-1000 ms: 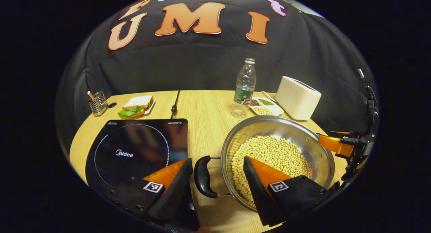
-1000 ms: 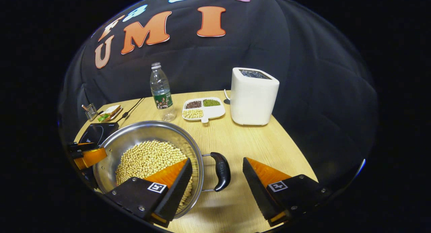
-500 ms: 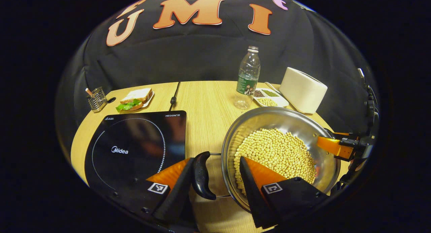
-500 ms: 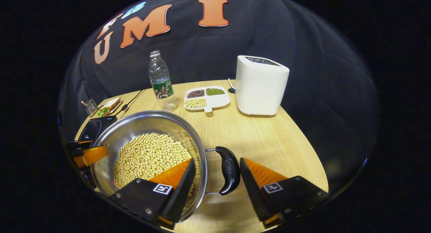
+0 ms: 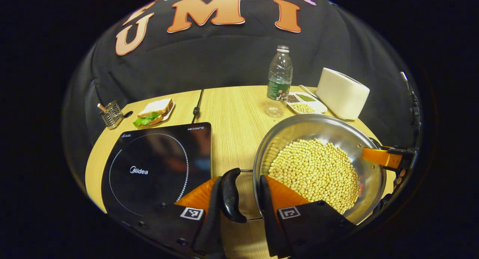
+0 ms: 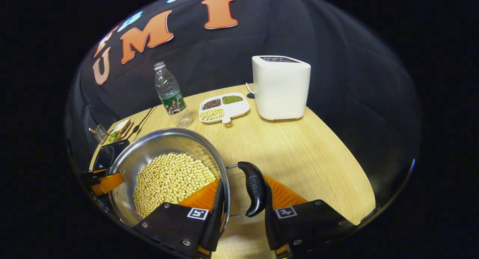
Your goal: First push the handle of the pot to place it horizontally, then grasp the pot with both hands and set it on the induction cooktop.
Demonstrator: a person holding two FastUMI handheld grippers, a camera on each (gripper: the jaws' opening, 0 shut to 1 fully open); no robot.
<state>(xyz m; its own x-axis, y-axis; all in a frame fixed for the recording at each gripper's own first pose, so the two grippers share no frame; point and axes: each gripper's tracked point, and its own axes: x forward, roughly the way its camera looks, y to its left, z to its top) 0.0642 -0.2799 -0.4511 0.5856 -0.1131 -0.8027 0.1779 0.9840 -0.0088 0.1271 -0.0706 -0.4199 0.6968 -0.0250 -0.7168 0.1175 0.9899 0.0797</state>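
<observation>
A steel pot (image 5: pixel 299 131) full of soybeans sits right of the black induction cooktop (image 5: pixel 157 165); whether it rests on the wooden table I cannot tell. My left gripper (image 5: pixel 241 210) is shut across the pot's near black handle (image 5: pixel 229 195), one finger outside it and the other inside the rim. The right gripper's orange finger (image 5: pixel 381 157) shows at the pot's far side. In the right gripper view, my right gripper (image 6: pixel 242 214) clamps the other black handle (image 6: pixel 254 188) and the pot (image 6: pixel 164 143) wall the same way. The cooktop (image 6: pixel 106 156) lies beyond the pot.
A water bottle (image 5: pixel 278 83), a divided dish of beans (image 5: pixel 305 103) and a white toaster (image 5: pixel 342 92) stand behind the pot. A sandwich on a plate (image 5: pixel 153 111), a wire holder (image 5: pixel 111 115) and a black cable (image 5: pixel 196 105) lie behind the cooktop.
Both grippers have moved in and gone from open to shut, each clamping a handle against the pot's wall. The pot has shifted slightly in both views.
</observation>
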